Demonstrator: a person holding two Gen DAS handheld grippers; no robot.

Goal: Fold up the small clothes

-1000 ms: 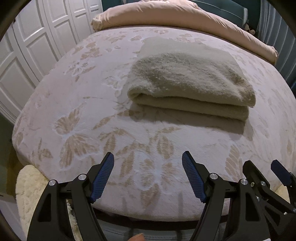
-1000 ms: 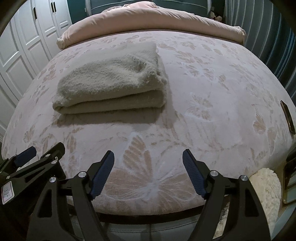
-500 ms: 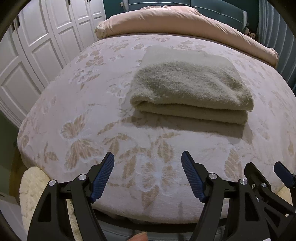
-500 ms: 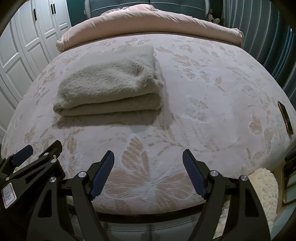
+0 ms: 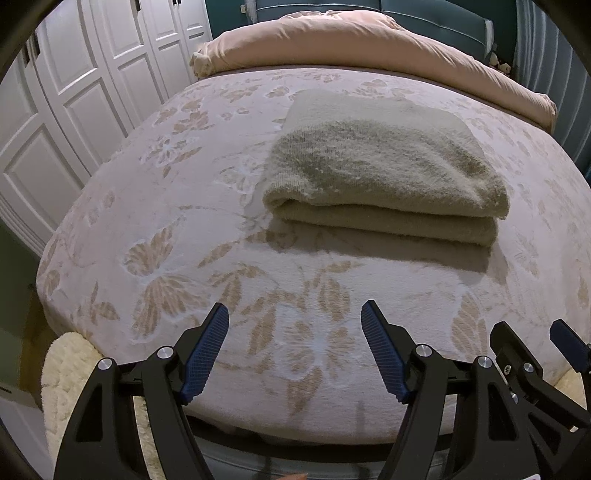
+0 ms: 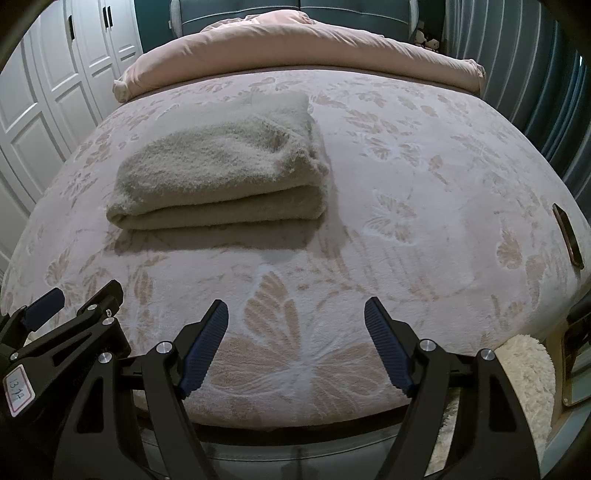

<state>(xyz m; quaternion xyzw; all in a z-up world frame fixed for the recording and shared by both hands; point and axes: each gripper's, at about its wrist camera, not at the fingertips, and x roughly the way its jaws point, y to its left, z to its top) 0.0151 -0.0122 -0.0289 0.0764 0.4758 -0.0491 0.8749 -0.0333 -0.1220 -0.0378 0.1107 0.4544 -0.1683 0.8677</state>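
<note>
Showing label "1314" on left gripper [image 6: 70,295], wide open, empty, right gripper [image 6: 295,325] likewise.

A bed [image 5: 184,229] fills most of both views, covered with a pale pink plush spread patterned with tan butterflies and leaves. A rolled salmon-pink duvet [image 5: 354,40] lies across its far end, in front of a teal padded headboard [image 6: 354,11]. White panelled wardrobe doors [image 5: 74,81] line the left side — dark handles show in the right wrist view. Blue-grey curtains [image 6: 535,85] hang on the right. Cream shaggy rugs [image 5: 70,376] lie on the floor by the bed's near corners; the light is dim
</note>
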